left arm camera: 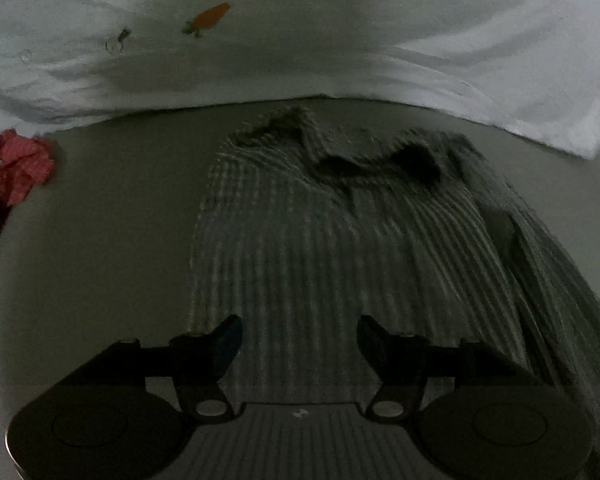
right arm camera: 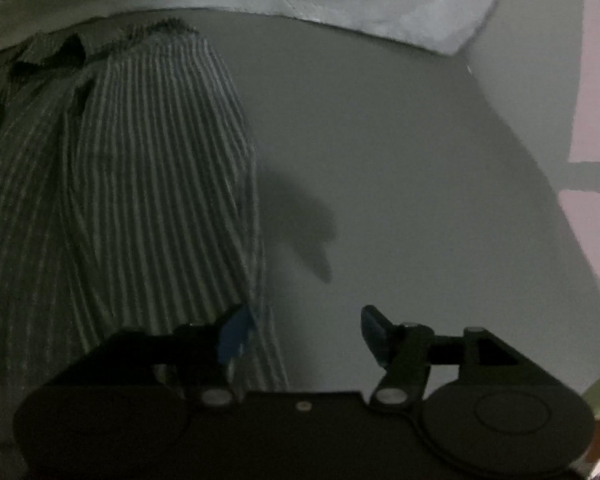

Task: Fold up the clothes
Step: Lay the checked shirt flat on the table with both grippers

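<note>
Grey tabletop under striped shirt; dim room, perhaps pinkish floor; both grippers' fingers wide, empty.

A grey-and-white striped shirt is lying flat on the table (collar rumpled at its far end), sides folded inward.

The left gripper points forward and low, its two dark fingers spread wide with nothing pinched between them. The right gripper is likewise parted wide, its left finger, faced with a blue pad, set further back than the right finger.
</note>
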Action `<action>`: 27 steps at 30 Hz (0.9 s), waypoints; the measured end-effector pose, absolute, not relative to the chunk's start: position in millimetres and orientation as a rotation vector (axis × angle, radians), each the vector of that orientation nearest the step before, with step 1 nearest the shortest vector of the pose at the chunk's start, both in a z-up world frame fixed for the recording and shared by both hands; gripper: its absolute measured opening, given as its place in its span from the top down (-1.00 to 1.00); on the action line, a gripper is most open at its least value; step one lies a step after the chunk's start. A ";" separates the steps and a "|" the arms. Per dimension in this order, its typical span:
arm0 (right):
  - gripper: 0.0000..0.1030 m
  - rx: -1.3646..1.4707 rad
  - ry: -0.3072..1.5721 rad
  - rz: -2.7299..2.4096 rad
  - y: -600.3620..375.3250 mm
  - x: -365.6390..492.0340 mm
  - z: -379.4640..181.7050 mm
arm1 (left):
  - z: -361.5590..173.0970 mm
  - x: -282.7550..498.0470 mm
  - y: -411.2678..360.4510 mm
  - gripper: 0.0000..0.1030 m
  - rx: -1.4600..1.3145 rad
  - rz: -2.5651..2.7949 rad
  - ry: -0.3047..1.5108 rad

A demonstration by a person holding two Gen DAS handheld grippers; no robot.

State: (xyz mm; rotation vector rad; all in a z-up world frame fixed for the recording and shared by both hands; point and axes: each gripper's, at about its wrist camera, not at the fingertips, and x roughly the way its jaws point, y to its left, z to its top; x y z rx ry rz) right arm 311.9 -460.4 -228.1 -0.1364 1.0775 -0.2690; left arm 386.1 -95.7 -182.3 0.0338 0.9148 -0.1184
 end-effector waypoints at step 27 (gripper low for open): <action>0.92 -0.290 0.836 -0.160 -526.2 261.5 -181.0 | -165.1 249.5 -179.1 -0.40 0.172 0.022 0.924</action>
